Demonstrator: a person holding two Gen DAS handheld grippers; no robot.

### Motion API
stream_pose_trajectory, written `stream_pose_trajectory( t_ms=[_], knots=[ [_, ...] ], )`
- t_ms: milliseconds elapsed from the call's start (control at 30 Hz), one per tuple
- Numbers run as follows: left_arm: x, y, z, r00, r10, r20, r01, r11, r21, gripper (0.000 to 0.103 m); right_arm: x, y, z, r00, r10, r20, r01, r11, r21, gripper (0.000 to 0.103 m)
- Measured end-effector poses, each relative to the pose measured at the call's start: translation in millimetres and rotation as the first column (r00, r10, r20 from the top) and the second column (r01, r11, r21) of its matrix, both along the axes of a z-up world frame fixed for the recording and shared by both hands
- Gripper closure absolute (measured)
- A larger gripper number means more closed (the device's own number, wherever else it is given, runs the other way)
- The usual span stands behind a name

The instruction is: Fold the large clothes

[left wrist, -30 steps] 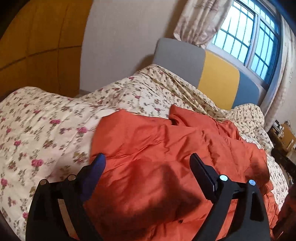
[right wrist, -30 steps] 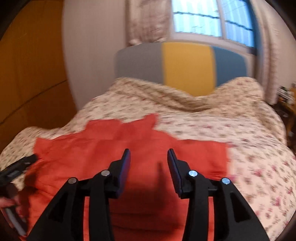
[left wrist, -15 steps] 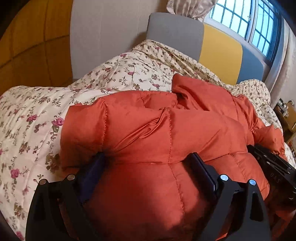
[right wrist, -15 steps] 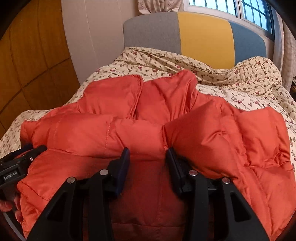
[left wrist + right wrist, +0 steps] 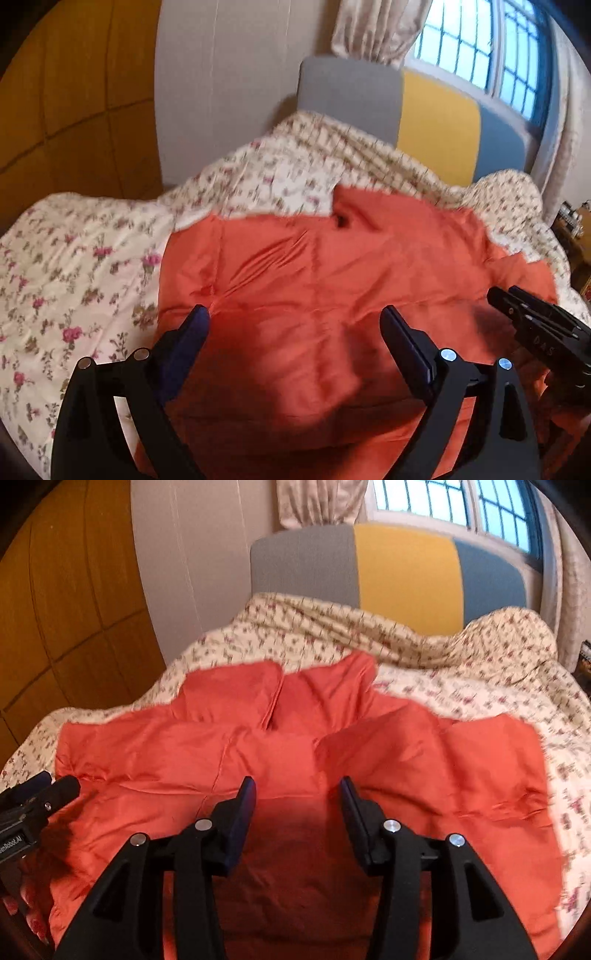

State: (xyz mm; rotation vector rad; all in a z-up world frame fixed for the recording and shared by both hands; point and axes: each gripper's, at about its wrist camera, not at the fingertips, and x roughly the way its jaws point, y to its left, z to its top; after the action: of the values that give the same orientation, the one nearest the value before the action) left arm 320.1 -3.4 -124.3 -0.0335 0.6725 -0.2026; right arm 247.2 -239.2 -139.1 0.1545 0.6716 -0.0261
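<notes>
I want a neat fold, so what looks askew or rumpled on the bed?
The orange puffer jacket lies bunched rather than flat: puffy ridges rise mid-garment and its far edge is uneven against the floral quilt. Nothing looks torn or spilled.

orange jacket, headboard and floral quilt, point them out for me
orange jacket [image 5: 424, 760], right wrist view, on a puffy panel right of centre.
headboard [image 5: 406, 576], right wrist view, on its yellow middle section.
floral quilt [image 5: 74, 266], left wrist view, on the bare stretch left of the jacket.

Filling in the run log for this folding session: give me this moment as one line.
stage: fold | item: orange jacket spread on floral quilt | left claw: open over jacket | right claw: opening, jacket under it
</notes>
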Motion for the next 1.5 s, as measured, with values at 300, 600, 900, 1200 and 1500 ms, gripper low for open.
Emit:
stream_pose_trajectory(
  t_ms=[300, 600, 900, 1200, 1500],
  knots=[
    [26, -52, -18, 0.995, -0.051, -0.081, 0.054, 0.998, 0.037, 0.010, 1, -37, -16, 0.993, -0.093, -0.078, 0.092, 0.996, -0.014, 0.064],
    [37, -54, -46, 0.989, -0.070, -0.133, 0.075, 0.997, 0.030, 0.007, 5, -37, -40, 0.990, -0.088, -0.108, 0.087, 0.996, -0.010, 0.064],
    [35, -55, -47, 0.987, -0.067, -0.146, 0.074, 0.996, 0.044, 0.005, 7, -36, -41, 0.990, -0.083, -0.111, 0.084, 0.996, 0.000, 0.062],
    [-17, -34, -25, 0.986, -0.101, -0.130, 0.105, 0.994, 0.030, 0.003, -50, -42, -10, 0.993, -0.066, -0.100, 0.073, 0.995, 0.071, 0.040],
    [-78, -3, -16, 0.980, -0.138, -0.141, 0.138, 0.990, -0.009, 0.003, -150, -77, 14, 0.986, -0.094, -0.139, 0.118, 0.977, 0.180, 0.041]
  ],
)
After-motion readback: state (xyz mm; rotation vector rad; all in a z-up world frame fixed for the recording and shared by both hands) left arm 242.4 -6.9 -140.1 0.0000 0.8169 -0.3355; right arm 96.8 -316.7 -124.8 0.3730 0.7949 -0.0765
